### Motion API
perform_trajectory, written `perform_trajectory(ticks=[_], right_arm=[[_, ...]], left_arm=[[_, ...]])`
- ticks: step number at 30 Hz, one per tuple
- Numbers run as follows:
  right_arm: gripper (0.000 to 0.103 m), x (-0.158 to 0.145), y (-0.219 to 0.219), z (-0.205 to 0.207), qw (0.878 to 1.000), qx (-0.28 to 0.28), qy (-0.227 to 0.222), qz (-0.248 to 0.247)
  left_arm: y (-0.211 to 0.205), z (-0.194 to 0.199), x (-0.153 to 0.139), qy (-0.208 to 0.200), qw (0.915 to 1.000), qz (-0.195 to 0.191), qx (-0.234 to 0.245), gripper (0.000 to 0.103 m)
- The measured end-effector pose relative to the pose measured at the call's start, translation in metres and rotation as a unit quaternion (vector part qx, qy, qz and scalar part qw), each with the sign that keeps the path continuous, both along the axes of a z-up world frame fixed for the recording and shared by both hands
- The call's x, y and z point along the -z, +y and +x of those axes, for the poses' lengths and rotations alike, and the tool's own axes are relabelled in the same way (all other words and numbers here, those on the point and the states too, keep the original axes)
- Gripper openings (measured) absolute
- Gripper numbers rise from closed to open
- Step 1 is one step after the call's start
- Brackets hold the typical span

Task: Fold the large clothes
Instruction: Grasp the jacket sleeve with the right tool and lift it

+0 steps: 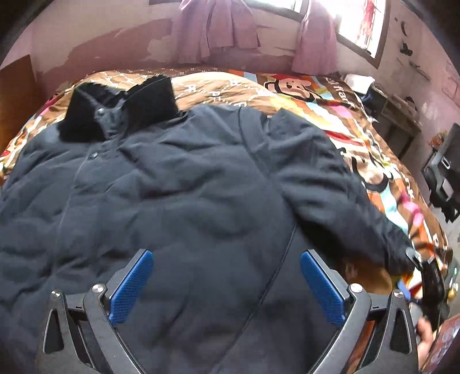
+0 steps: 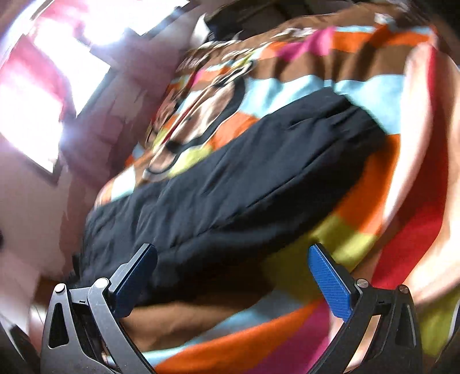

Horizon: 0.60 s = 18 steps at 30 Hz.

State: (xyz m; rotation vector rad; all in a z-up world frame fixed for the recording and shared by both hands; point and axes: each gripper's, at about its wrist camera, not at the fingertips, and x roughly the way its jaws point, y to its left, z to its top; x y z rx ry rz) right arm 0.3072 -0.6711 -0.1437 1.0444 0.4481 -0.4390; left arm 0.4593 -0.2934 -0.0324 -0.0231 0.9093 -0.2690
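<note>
A large dark navy padded coat with a black fur collar lies spread front-up on the bed. Its sleeve runs down toward the right edge. My left gripper is open with blue pads, hovering over the coat's lower body, holding nothing. In the blurred right wrist view the dark sleeve lies across the bedspread. My right gripper is open over the sleeve's end and holds nothing. The right gripper also shows in the left wrist view at the sleeve cuff.
The bed is covered by a colourful striped cartoon-monkey bedspread. Purple curtains and a bright window are behind the bed. A dark side table and black objects stand to the right.
</note>
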Motion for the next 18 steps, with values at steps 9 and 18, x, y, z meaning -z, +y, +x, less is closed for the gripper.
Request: perform_trajectory(ticks=[9, 18], right_arm=[[0.066, 0.025, -0.031, -0.002, 0.996, 0.054, -0.049, 0.055], [0.010, -0.023, -0.026, -0.006, 0.992, 0.056, -0.095, -0.052]], left_arm=[[-0.038, 0.035, 0.027, 0.032, 0.9976, 0.061, 0.006, 0.103], [-0.024, 0.035, 0.023, 0.068, 0.9964, 0.048, 0.016, 0.103]])
